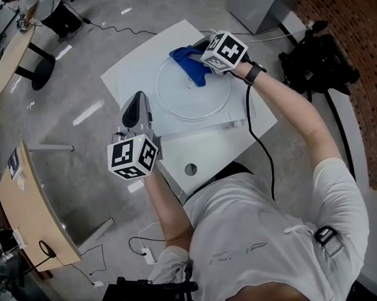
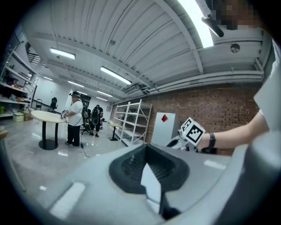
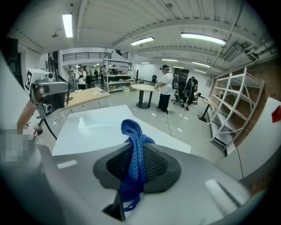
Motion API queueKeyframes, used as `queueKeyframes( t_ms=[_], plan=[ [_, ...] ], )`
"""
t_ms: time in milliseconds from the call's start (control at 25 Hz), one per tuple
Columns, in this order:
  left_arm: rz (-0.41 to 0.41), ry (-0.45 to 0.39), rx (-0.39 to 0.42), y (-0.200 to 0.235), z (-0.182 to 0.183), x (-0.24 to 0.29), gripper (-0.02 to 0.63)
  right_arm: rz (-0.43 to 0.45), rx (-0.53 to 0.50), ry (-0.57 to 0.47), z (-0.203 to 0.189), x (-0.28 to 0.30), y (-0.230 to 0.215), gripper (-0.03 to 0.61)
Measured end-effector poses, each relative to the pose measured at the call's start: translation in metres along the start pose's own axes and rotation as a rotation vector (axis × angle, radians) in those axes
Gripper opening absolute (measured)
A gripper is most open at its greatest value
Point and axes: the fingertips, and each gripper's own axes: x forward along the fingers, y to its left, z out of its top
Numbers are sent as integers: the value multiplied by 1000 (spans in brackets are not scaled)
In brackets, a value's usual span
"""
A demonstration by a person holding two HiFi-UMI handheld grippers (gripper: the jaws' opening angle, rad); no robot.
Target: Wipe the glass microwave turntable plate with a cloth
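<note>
The round glass turntable plate [image 1: 196,96] lies flat on a white table [image 1: 136,71]; its rim also curves across the right gripper view [image 3: 97,125]. My right gripper [image 1: 202,61] is over the plate's far edge, shut on a blue cloth [image 1: 185,59]. The cloth [image 3: 135,162] stands up between the jaws of that gripper [image 3: 131,134]. My left gripper [image 1: 139,97] hovers by the table's left edge, beside the plate and apart from it. Its jaws [image 2: 151,166] meet at the tips, and only a white sliver shows in the slit. Nothing is held there.
A clear strip [image 1: 234,122] lies on the table near the plate, and a round hole [image 1: 190,169] is near the front edge. A black cable [image 1: 257,135] hangs off the right side. Black equipment [image 1: 318,62] sits on the floor. People [image 3: 167,90] stand at a round table.
</note>
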Motion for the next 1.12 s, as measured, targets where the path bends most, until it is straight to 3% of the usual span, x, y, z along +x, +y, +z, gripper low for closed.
queueKeyframes(
  t_ms=[240,480,840,1000,1120],
  plan=[
    [-86,-6,3,-27,2,18,3,-61,30,73,-60,-54,-13,58],
    [-152,-19,12,-53,5,22,3,-15,32,95,-93,-94,36,59],
    [-109,-28,2,-46,5,13,3,189,-48,43,-60,-76,135,58],
    [-55,-21,-8,-32,-2,6,3,257,-86,11,-33,-51,152,58],
    [-12,-16,-12,-19,-5,1,3,258,-98,-18,-12,-29,147,59]
  ],
)
